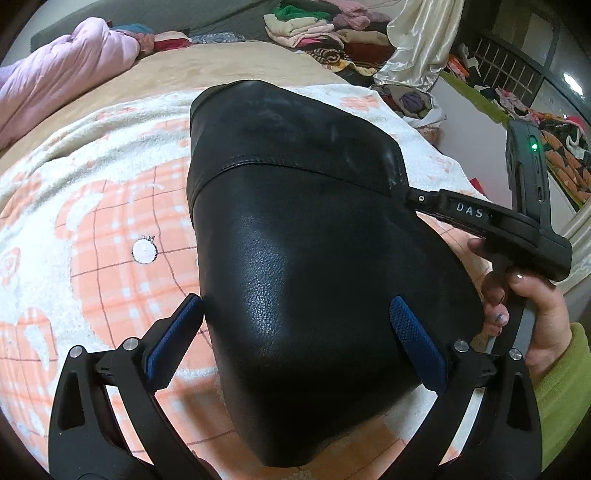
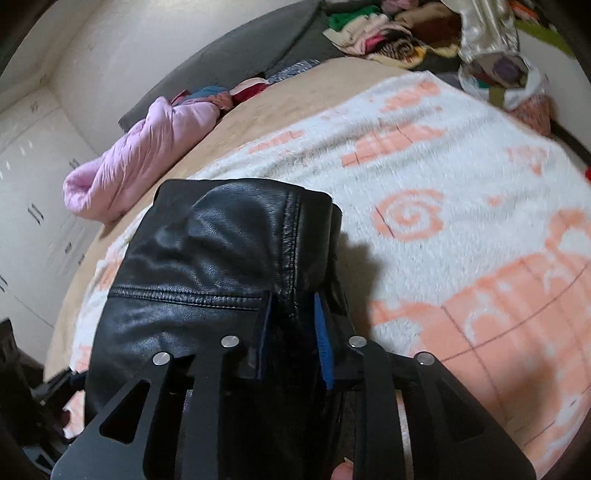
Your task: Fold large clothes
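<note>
A black leather jacket [image 1: 295, 240], folded into a thick bundle, lies on a white and orange fleece blanket [image 1: 92, 221]. My left gripper [image 1: 295, 332] is open, its blue pads [image 1: 177, 332] wide apart on either side of the bundle's near end, above it. My right gripper [image 2: 293, 325] is shut on the jacket's [image 2: 207, 258] folded right edge, leather pinched between the blue pads [image 2: 323, 347]. In the left wrist view the right gripper [image 1: 402, 194] reaches in from the right, at the jacket's far right corner.
The blanket [image 2: 443, 184] covers a tan bed [image 1: 207, 70]. A pink quilted garment [image 1: 55, 74] lies at the bed's far left. Piles of clothes [image 1: 325, 26] lie at the back. A shiny curtain [image 1: 421, 44] and a bag of clothes [image 2: 498, 74] are at the right.
</note>
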### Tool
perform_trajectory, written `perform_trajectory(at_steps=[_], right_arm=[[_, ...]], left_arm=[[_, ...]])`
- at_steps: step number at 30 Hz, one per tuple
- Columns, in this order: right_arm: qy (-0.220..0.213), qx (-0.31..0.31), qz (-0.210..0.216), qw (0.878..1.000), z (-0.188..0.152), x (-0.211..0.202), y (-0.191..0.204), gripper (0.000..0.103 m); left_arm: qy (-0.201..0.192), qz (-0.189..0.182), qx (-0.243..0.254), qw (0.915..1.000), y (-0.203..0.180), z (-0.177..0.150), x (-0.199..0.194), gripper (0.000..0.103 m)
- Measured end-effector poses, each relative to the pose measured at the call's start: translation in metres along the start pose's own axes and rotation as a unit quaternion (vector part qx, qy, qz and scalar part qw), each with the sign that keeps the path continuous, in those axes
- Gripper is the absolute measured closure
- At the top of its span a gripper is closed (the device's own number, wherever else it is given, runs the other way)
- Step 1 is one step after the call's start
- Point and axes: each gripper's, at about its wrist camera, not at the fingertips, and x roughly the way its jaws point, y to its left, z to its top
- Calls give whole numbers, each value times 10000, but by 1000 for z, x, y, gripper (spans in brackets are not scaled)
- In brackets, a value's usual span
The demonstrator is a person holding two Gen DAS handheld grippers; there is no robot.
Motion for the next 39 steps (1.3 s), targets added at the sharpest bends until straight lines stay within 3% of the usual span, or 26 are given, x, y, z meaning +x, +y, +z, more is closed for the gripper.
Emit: perform_trajectory(at_steps=[7,10,14,23,27,33,36,39], right_arm=[[-2,71,-2,10000,-3,-5,2,73],[-33,64,-4,10000,-5,-12,5,65],[-75,-25,-134,9999,-7,-21,8,44],[91,-3,138,9999,-28,-54,15,40],[89,-136,12,9999,-39,-63,22,30],[93,13,225,9997,-49,-69,22,19],[142,73,409,9990,-49,-69,21,10],[344,239,609,9973,-50,-59,15,9]], left_arm=[[11,-27,-67,10000,5,-1,-2,9],[9,-35,-112,9999,6,-3,-4,9],[-4,-29,-131,9999,7,-3,-6,9],[-16,-44,-121,9999,5,-7,-11,9],[-10,-99,-188,9998,8,-10,-15,9],[-100,-515,-659,9964,29,-12,-23,9],[27,-996,-1161,9882,51,-12,-19,9],[191,-1175,-1362,9835,62,-8,-10,9]])
